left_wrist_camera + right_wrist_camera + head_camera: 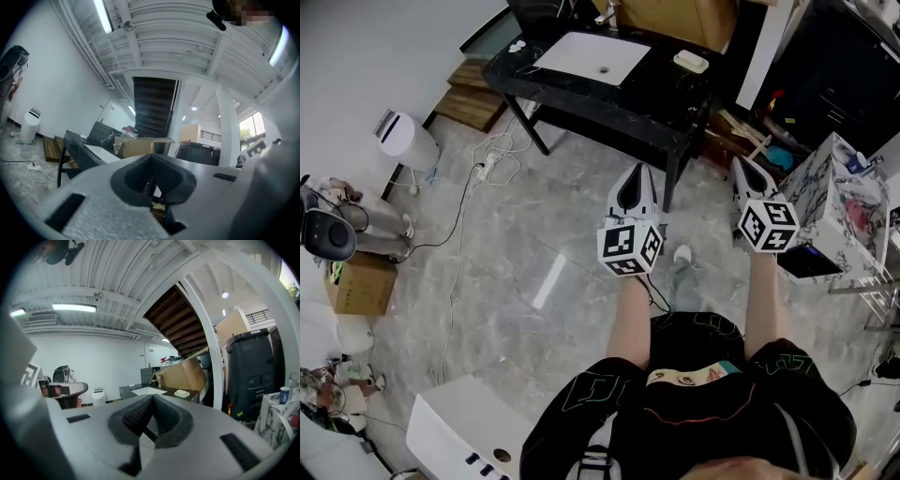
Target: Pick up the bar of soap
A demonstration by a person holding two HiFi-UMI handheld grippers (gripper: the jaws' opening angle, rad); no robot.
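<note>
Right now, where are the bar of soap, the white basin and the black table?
bar of soap (691, 62): head view, its top face.
white basin (581, 52): head view, its flat bottom.
black table (581, 94): head view, bare top near the front edge.

Grey marble-look floor (525, 272) with some glare on it, plain white wall (384, 47) on the left. There's a black table (600, 98) at the far end with a white basin (591, 56) set in the top, and a low wooden platform (473, 94) just beside it. A small white bin (405, 141) stands by the wall, with a power strip (486, 167) and loose cables nearby. A cardboard box (361, 286) sits at the left edge. The ceiling is ribbed white with tube lights (103, 16), a dark staircase (154, 105) runs overhead, and daylight comes through a window (248, 129).
</note>
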